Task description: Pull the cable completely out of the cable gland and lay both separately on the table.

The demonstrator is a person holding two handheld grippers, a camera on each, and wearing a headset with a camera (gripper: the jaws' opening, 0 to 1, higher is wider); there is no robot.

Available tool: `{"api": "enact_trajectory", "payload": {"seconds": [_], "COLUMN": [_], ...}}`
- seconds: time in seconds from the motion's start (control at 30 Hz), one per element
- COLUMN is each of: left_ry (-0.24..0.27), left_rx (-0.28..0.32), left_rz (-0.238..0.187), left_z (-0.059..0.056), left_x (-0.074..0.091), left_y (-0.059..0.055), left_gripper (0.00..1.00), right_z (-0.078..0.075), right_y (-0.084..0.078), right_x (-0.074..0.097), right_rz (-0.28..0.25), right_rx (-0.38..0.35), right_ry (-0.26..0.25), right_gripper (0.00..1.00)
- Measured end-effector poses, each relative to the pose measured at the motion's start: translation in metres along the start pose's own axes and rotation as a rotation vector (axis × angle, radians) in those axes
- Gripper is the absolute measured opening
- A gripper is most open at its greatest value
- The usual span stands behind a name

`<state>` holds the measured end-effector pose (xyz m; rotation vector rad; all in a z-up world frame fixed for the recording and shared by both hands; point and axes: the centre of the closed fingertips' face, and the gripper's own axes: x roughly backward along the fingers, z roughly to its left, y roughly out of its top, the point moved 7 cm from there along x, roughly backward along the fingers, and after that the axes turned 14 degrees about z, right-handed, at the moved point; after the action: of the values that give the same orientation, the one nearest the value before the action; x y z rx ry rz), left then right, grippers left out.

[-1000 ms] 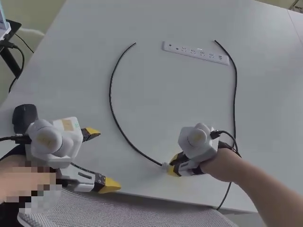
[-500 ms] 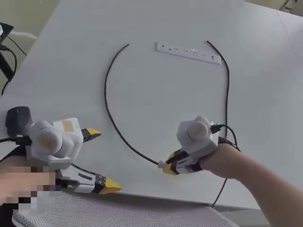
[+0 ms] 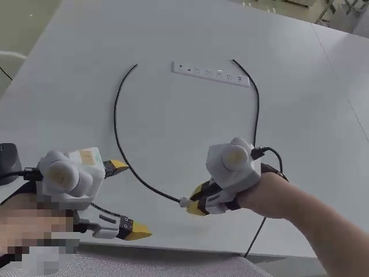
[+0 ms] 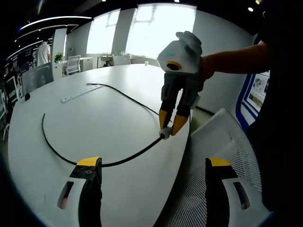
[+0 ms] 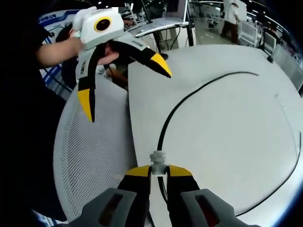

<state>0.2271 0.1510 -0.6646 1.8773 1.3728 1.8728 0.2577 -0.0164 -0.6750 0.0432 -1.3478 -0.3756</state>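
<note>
Now: gland (image 3: 184, 202) in right tongs (image 3: 189, 205), cable (image 3: 115, 115) dead ahead

Head view: right tongs closed on gland at the near bench (image 3: 173, 34) edge; cable arcs away. Empty left tongs (image 3: 130, 200) gape wide, just beside it.
Left gripper view: cable (image 4: 118, 161) crosses ahead of the jaws.
Right gripper view: cable (image 5: 175, 111) leaves gland (image 5: 158, 161) straight ahead, in line with the tongs. Judged: left tongs nearer; pull along that line.

Bright, even daylight from windows (image 4: 165, 23) — soft shadows, fisheye warp at edges
</note>
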Motion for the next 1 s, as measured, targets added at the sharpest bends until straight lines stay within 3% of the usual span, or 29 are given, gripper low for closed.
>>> {"api": "enact_trajectory", "payload": {"seconds": [0.5,0.83,1.0], "left_ry": [-0.059,-0.111,-0.139], "left_rx": [-0.049,-0.048,-0.051], "left_rz": [-0.023,-0.079,-0.085], "left_z": [-0.008,-0.015,-0.019], "left_x": [-0.014,-0.016,-0.016], "left_y": [0.026,0.042,0.046], "left_gripper": [0.85,0.78,0.75], "right_z": [0.019,0.032,0.038], "right_y": [0.018,0.026,0.029], "right_x": [0.032,0.045,0.053], "right_rz": [-0.03,-0.055,-0.068], "right_rx": [0.104,0.164,0.227], "right_ry": [-0.068,-0.095,-0.143], "right_gripper": [0.06,0.06,0.06]}}
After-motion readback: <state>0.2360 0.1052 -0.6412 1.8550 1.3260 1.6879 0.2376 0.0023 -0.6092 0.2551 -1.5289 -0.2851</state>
